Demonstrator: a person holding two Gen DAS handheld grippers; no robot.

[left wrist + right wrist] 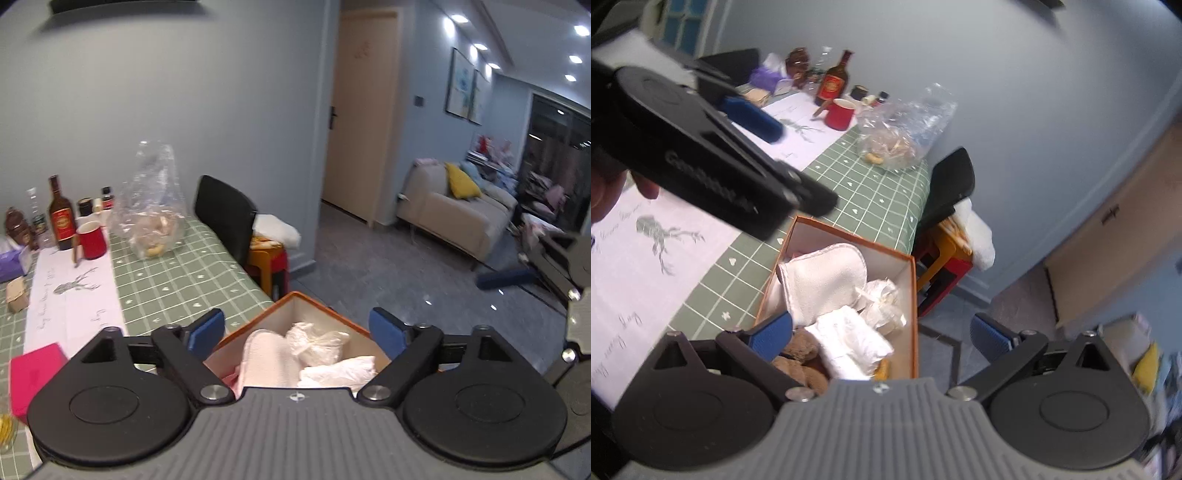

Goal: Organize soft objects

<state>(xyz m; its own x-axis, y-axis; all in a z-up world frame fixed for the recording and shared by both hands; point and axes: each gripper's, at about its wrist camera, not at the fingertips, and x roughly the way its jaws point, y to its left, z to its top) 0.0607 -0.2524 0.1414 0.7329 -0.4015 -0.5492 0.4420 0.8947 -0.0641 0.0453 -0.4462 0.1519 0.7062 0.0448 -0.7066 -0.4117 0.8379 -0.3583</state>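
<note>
An orange box with a white inside (pixel 295 295) stands at the table's near corner. It holds a pale pink cloth (pixel 266 354), a knotted white bag bundle (pixel 321 343) and a white cloth (pixel 340 369). My left gripper (pixel 295 328) hovers open above it with nothing between its blue pads. In the right wrist view the box (pixel 913 295) holds a pale mitt-like cloth (pixel 823 280), the bag bundle (pixel 882 299), a folded white cloth (pixel 853 343) and a brown plush (pixel 801 354). My right gripper (pixel 882 334) is open and empty above them. The left gripper's blue pad (pixel 753 118) shows at upper left.
The green checked tablecloth (pixel 177 280) carries a white runner (pixel 74 295), a brown bottle (pixel 61 218), a red mug (pixel 92 240), a clear plastic bag (pixel 151 210) and a pink box (pixel 33 373). A black chair (pixel 225 218) and a stacked stool (pixel 269 258) stand beyond the table's end.
</note>
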